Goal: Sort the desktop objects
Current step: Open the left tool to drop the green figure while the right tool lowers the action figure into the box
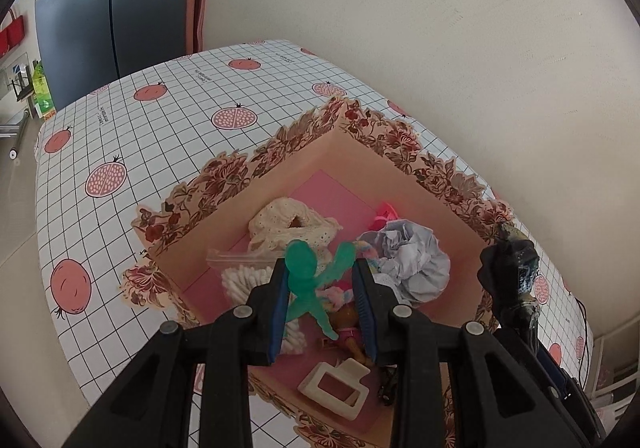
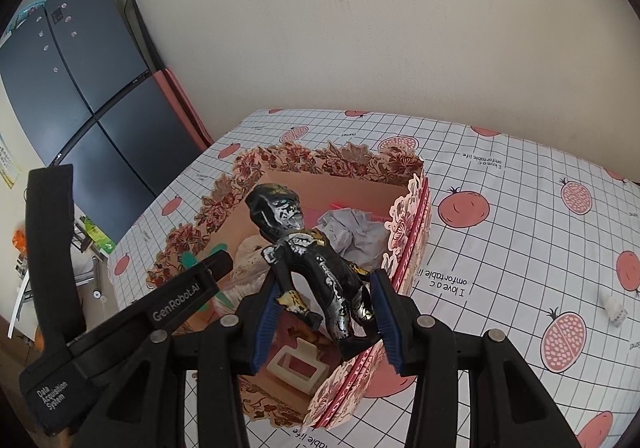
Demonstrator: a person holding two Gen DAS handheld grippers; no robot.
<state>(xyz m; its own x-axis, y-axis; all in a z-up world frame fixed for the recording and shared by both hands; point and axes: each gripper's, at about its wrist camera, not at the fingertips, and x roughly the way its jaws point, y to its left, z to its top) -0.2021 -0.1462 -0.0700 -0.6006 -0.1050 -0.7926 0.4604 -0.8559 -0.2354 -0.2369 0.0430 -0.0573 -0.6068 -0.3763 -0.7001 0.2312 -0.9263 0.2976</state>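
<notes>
Both grippers hung over the box (image 1: 400, 151): left gripper (image 1: 322, 302) clamped a green toy (image 1: 306, 280), right gripper (image 2: 324, 312) a black figure (image 2: 316, 260).

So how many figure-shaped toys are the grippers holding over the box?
2: a green figure in the left gripper, a black and silver figure in the right gripper. Others may lie hidden in the box.

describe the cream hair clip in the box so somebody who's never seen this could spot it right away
On the checked tablecloth stands an open box with a floral scalloped rim. The hair clip lies on its pink floor at the near edge, below the left gripper. It is the only hard, cream, rectangular piece with an open window; its neighbours are soft or crumpled.
</notes>
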